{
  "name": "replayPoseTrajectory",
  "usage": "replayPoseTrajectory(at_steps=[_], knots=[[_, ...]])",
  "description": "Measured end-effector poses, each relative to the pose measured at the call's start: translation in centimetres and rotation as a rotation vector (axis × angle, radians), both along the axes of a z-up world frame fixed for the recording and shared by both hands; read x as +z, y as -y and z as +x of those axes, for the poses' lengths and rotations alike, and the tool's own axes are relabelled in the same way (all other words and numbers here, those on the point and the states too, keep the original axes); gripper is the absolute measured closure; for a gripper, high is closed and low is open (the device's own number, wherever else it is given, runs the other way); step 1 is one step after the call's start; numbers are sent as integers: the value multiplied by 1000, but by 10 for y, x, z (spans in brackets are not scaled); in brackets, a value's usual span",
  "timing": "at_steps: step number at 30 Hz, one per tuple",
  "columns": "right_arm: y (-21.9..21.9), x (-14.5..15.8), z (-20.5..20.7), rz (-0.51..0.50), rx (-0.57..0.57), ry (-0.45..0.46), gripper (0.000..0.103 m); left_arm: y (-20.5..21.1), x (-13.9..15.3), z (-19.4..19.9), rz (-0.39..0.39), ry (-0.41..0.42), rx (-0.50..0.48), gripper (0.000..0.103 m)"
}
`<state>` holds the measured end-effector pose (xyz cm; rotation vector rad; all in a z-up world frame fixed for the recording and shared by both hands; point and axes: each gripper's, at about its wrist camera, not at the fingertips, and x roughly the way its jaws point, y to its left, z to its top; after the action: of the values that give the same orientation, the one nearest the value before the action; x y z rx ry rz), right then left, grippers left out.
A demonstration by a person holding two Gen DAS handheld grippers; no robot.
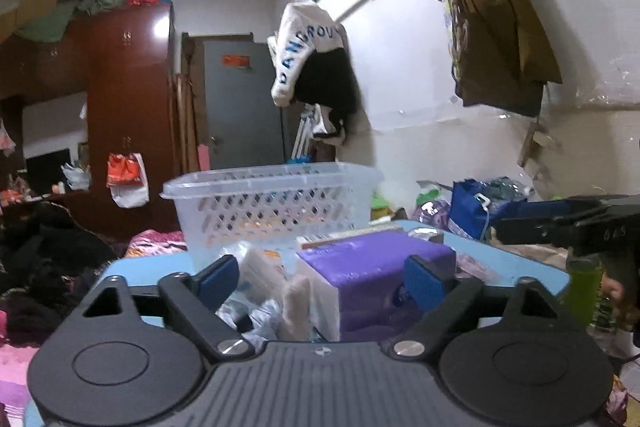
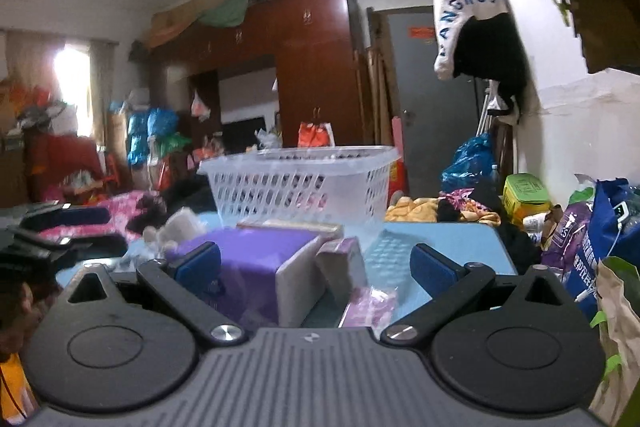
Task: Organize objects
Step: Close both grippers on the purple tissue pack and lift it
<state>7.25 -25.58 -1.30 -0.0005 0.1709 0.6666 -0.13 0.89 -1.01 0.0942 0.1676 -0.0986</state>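
Small blue desk [image 1: 500, 259] in a crowded room, low viewpoint from both wrists.

Left side: left hand-held gripper [image 1: 322, 277] hangs just above the near desk edge, jaws spread wide and holding nothing. Between its blue pads [image 1: 218, 277] sit crumpled white plastic wrappers [image 1: 260, 275] and something pale and soft-looking; I cannot tell what it is. These look light and floppy and would likely collapse under a pinch. Best bunched at the thickest fold.

Centre: purple-and-white tissue pack [image 1: 360, 267], lying flat, touching the wrappers. Judged light, squashy and slick in its film wrap. I would take it across the short width, near the middle, so it does not slide out. A flat brown-edged box [image 2: 288, 226] lies just behind it, stiff by the look of it.

Far centre: white perforated plastic basket [image 1: 272, 199], upright on the far part of the desk, the likely destination. It looks rigid but light, so it may scoot if bumped.

Right side: right hand-held gripper [image 2: 316, 265], also released, nothing between the pads. Ahead of it lie a small purple packet [image 2: 344, 263] leaning on the tissue pack, and a pinkish plastic sachet [image 2: 370, 307] nearer the gripper. Both look small, light and easily pinched.

Nothing is lifted yet.
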Motion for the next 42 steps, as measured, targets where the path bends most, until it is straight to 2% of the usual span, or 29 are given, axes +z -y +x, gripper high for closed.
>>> replayPoseTrajectory(at_steps=[2,5,8,10,13,17,24,31,35,42], knots=[[-5,-3,0,-25,17,23,7,0,-4,8,-2,-18,-22,20],[-11,-11,9,-36,59,-15,15,3,-11,16,-3,-36,-63,23],[-12,-18,16,-56,100,-42,27,7,-17,21,14,-53,-100,33],[-12,-21,20,-64,120,-61,39,6,-23,30,15,-89,-107,44],[-9,-23,25,-64,144,-80,47,0,-31,41,-17,-132,-130,48],[-6,-25,27,-56,185,-95,50,-11,-35,49,-51,-133,-162,51],[-9,-21,39,-67,276,-101,50,-12,-38,55,-44,-110,-221,51],[-8,-23,46,-47,341,-109,53,-18,-41,62,-66,-129,-245,52],[-9,-24,34,-68,318,-55,56,-14,-42,55,-45,-107,-242,56],[-11,-9,2,-96,276,110,57,-11,-27,35,-33,-18,-263,57]])
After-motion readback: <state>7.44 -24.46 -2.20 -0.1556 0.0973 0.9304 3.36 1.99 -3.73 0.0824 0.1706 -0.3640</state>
